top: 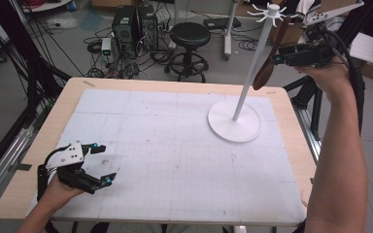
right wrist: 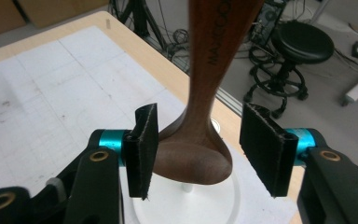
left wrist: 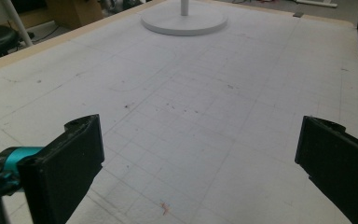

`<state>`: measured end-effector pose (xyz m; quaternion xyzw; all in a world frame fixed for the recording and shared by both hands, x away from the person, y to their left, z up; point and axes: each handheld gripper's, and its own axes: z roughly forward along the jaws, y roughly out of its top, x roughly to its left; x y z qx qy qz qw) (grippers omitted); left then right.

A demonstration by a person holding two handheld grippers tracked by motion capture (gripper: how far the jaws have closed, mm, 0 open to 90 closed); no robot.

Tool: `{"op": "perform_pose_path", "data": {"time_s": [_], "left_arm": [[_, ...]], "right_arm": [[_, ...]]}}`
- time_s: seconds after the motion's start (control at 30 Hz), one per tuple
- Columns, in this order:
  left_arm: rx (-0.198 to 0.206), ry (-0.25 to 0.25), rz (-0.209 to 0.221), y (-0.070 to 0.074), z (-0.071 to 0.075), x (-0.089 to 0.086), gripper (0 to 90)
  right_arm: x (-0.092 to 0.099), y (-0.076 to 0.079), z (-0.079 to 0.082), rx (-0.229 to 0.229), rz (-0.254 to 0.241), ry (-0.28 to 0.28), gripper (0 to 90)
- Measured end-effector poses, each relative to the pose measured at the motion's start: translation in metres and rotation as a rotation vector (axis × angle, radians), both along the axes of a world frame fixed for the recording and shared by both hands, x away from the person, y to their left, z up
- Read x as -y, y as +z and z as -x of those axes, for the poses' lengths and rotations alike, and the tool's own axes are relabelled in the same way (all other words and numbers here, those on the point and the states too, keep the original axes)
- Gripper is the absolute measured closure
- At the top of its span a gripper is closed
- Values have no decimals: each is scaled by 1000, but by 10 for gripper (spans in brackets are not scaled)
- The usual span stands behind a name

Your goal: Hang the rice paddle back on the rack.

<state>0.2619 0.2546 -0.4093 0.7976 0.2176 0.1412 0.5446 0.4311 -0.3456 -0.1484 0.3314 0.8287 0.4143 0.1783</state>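
A dark wooden spoon (top: 268, 60) hangs tilted beside the white stand's pole (top: 249, 80), its upper end up among the stand's hooks (top: 272, 10). My right gripper (top: 275, 58) is raised at the far right, level with the spoon's middle. In the right gripper view the spoon (right wrist: 206, 70) stands between the two pads (right wrist: 142, 149) of the right gripper (right wrist: 200, 154); the jaws are open, with a clear gap on the right side. The stand's round base (top: 234, 122) rests on the mat. My left gripper (top: 105, 163) sits low at the near left, open and empty (left wrist: 200, 154).
A white gridded mat (top: 175, 160) covers the wooden table (top: 43, 145). Beyond the far edge are a black stool (top: 190, 36), computer towers (top: 133, 24) and floor cables. The stand's base (left wrist: 184, 21) is far ahead of the left gripper.
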Motion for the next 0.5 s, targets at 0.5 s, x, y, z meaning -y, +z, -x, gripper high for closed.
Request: {"op": "perform_pose_path", "data": {"time_s": [0.5], "left_arm": [[2, 2, 5, 0, 0, 0, 17]], "right_arm": [[-3, -5, 23, 62, -67, 66, 213]]}}
